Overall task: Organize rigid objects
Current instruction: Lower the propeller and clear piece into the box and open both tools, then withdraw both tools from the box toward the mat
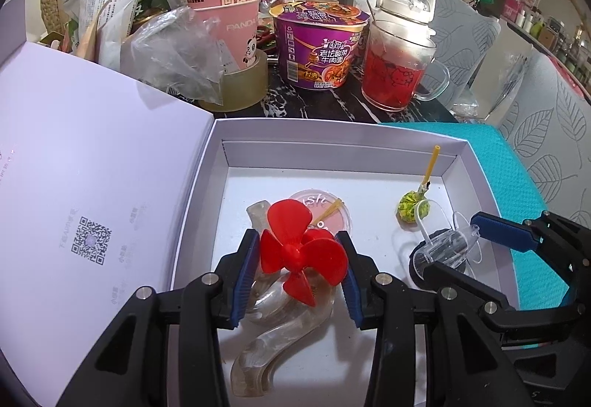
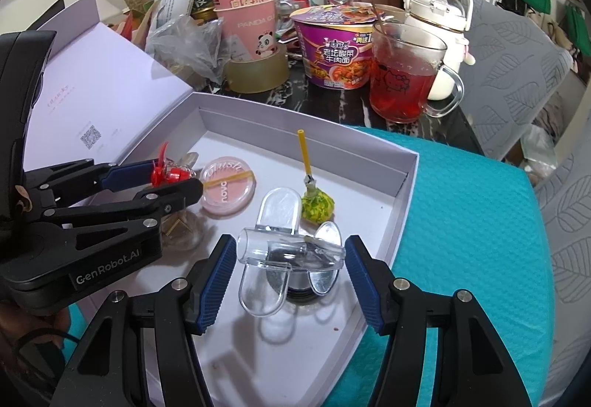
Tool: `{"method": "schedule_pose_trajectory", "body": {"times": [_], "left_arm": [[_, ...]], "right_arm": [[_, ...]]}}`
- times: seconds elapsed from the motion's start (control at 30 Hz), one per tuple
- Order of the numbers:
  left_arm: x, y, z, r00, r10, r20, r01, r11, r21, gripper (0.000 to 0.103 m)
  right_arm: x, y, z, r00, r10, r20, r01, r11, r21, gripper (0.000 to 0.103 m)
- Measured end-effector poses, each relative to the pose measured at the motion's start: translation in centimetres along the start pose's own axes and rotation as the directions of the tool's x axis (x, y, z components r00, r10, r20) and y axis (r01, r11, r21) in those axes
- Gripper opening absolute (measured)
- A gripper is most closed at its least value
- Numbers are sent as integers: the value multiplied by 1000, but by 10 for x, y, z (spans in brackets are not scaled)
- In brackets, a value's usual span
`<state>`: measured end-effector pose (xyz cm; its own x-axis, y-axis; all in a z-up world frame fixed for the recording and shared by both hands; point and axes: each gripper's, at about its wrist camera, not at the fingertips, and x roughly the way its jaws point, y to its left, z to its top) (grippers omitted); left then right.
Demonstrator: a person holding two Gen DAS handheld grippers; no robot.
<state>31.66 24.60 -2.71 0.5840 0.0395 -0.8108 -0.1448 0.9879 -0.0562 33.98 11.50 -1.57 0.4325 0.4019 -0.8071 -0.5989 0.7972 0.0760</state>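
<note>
A white box [image 1: 221, 185] lies open on a teal mat, its lid [image 1: 92, 167] folded out to the left. My left gripper [image 1: 297, 240] is shut on a red propeller [image 1: 301, 259], held just above a curved clear plastic piece [image 1: 280, 314]. In the right wrist view my right gripper [image 2: 290, 242] is shut on a clear plastic propeller [image 2: 280, 252], over a dark round thing on the box floor. Also in the box lie a pink blush compact [image 2: 229, 192] with a yellow stick across it and a green-yellow lollipop [image 2: 317, 207]. The left gripper [image 2: 173, 178] shows from the side there.
Behind the box, on a dark marble top, stand a purple noodle bowl [image 1: 321, 48], a glass mug of red drink [image 1: 395, 71], stacked pink cups [image 1: 229, 19], a tape roll [image 1: 240, 85], a white kettle [image 1: 406, 4] and crumpled plastic bags. Grey leaf-patterned cushions are on the right.
</note>
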Motion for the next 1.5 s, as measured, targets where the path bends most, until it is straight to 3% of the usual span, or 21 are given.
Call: {"method": "schedule_pose_trajectory", "body": {"times": [0.13, 0.17, 0.2, 0.27, 0.87, 1.5], "left_arm": [[0, 0, 0, 1000, 17, -8, -17, 1000, -3, 42], [0, 0, 0, 1000, 24, -13, -24, 1000, -6, 51], [0, 1, 0, 999, 28, -15, -28, 1000, -9, 66], [-1, 2, 0, 999, 38, -8, -38, 999, -13, 77], [-29, -4, 1, 997, 73, 35, -73, 997, -13, 77], [-143, -26, -15, 982, 72, 172, -73, 997, -6, 77]], "right_arm": [[-1, 0, 0, 1000, -2, -4, 2, 1000, 0, 61], [-1, 0, 0, 1000, -3, -4, 3, 1000, 1, 61], [-1, 0, 0, 1000, -3, -4, 3, 1000, 1, 61], [-2, 0, 0, 1000, -9, -1, 9, 1000, 1, 61], [-26, -1, 3, 998, -40, 40, 39, 999, 10, 62], [-124, 15, -12, 984, -65, 165, 67, 998, -7, 62]]}}
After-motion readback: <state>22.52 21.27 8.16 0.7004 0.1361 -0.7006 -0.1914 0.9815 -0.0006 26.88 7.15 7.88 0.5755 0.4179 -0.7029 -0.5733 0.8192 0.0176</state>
